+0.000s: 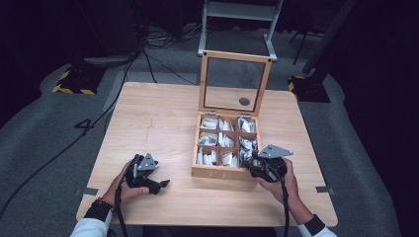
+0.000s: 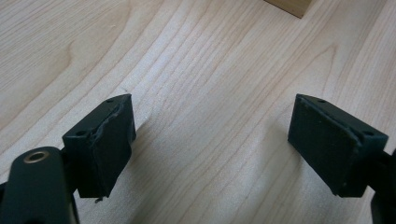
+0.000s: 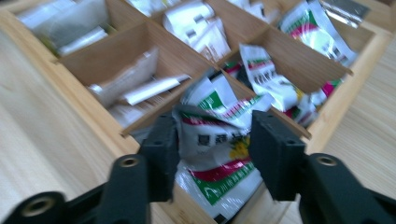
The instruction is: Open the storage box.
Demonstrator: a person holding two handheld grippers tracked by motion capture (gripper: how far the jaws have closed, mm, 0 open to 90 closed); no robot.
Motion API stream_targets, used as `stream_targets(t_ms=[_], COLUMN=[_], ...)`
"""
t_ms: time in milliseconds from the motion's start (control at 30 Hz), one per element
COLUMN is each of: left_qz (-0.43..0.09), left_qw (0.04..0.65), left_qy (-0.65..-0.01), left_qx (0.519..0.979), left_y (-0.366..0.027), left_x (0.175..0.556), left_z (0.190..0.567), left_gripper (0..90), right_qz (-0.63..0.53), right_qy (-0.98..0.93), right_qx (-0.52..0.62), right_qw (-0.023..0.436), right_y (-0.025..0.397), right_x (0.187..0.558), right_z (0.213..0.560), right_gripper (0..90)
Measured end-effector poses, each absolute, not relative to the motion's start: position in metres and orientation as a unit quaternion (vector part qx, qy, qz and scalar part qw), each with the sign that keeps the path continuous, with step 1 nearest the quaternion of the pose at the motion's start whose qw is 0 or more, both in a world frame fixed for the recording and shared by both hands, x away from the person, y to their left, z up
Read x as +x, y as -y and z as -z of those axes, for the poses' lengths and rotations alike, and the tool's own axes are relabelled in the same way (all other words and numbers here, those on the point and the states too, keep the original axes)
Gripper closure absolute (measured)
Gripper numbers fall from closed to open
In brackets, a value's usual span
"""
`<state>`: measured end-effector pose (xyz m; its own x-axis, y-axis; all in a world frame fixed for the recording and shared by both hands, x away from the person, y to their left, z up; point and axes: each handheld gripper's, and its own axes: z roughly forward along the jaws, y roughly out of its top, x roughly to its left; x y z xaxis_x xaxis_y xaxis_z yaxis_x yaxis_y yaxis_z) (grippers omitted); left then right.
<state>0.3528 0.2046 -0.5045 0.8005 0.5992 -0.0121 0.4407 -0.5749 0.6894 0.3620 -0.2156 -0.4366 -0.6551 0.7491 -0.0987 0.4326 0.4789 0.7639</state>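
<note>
A wooden compartment box (image 1: pixel 217 173) with its glass lid (image 1: pixel 234 81) standing up sits right of the table's centre, and its cells hold several sachets. My right gripper (image 1: pixel 254 165) is at the box's near right corner. In the right gripper view its jaws (image 3: pixel 217 144) pinch a crumpled white sachet with green and red print (image 3: pixel 219 172) over the near cell of the box (image 3: pixel 84 100). My left gripper (image 1: pixel 160 185) rests low over the bare table, left of the box. Its jaws (image 2: pixel 210 140) stand wide apart with nothing between them, and a box corner (image 2: pixel 289 5) shows far ahead.
The table (image 1: pixel 158 123) is light wood, with bare surface to the left of the box and along the front edge. More printed sachets (image 3: pixel 271 84) lie in the neighbouring cells. Cables (image 1: pixel 74 143) and stand legs (image 1: pixel 237 29) lie on the grey floor beyond.
</note>
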Motion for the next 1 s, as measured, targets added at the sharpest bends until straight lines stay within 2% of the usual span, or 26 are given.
stream_targets(t_ms=[133,267,467,700,1000], left_qz=[-0.112,-0.112,-0.112,-0.111,-0.110], left_qw=[0.354,0.354,0.354,0.355,0.355], left_qy=[-0.295,-0.295,-0.295,-0.295,-0.295], left_qx=[0.880,0.880,0.880,0.880,0.880], left_y=[-0.205,-0.205,-0.205,-0.205,-0.204], left_x=[0.353,0.353,0.353,0.353,0.354], left_z=[0.504,0.504,0.504,0.504,0.505], left_gripper=[15.4,15.4,15.5,15.4,15.1], right_qz=[-0.364,-0.347,-0.352,-0.358,-0.378], right_qy=[-0.826,-0.828,-0.828,-0.831,-0.833], right_qx=[0.380,0.377,0.380,0.368,0.345], right_qw=[0.204,0.230,0.212,0.213,0.207], right_y=[0.217,0.211,0.214,0.217,0.227], right_x=[0.362,0.360,0.367,0.367,0.368], right_z=[0.438,0.439,0.444,0.442,0.435], right_gripper=[59.1,61.9,65.6,81.7,85.7])
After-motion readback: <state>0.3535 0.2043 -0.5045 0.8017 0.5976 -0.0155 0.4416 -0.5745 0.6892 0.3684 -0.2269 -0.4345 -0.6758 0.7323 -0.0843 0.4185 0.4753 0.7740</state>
